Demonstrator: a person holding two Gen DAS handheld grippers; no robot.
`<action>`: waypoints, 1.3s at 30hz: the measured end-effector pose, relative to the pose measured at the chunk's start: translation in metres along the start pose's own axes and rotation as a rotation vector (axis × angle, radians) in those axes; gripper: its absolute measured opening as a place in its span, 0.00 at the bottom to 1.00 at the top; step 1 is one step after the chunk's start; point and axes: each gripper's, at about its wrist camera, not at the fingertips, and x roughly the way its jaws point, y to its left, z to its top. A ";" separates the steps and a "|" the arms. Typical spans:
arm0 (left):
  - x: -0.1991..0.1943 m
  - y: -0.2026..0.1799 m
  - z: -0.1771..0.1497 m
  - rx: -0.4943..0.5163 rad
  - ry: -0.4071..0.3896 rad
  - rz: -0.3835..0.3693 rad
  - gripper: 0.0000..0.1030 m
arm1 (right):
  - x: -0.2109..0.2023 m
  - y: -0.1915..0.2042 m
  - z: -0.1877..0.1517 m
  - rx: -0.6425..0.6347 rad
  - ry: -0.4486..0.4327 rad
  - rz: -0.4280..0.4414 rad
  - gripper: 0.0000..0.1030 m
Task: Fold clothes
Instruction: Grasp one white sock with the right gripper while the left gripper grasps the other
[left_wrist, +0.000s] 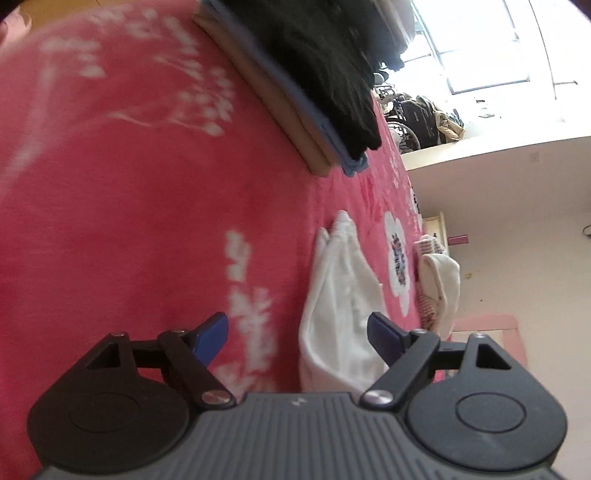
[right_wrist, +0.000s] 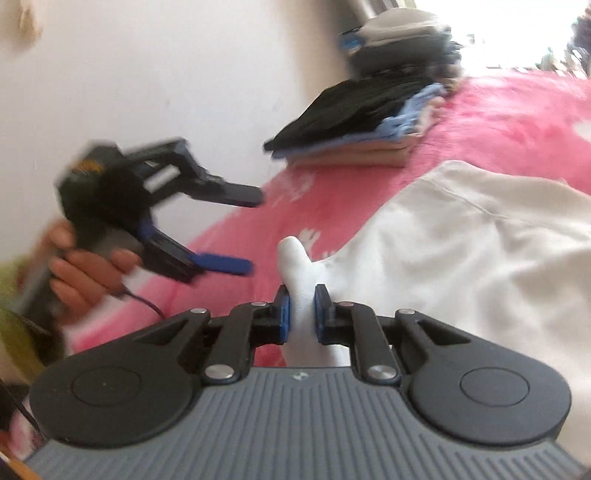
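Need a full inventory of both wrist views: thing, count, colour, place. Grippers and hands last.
blanket: one, pink with white flower print, covers the bed under everything
folded stack: one pile, black on blue on beige, on the blanket's far side
white garment: one, white, spread on the blanket, a bunched corner pinched by the right gripper
small pink-and-white cloth: one, at the blanket's edge beyond the white garment
further clothes pile: one, grey and dark, blurred, behind the folded stack
right gripper: black with blue pads, shut on the garment
left gripper: black with blue pads, open, empty
hand: one, holds the left gripper
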 end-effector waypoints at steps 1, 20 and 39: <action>0.009 -0.005 0.002 0.020 0.010 -0.014 0.84 | -0.003 -0.002 -0.001 0.017 -0.010 0.004 0.11; 0.131 -0.037 0.053 -0.001 0.103 0.002 0.61 | -0.016 0.003 0.008 0.056 -0.086 0.040 0.11; 0.149 -0.204 0.000 0.242 0.053 -0.021 0.12 | -0.124 -0.013 -0.006 0.200 -0.300 -0.147 0.11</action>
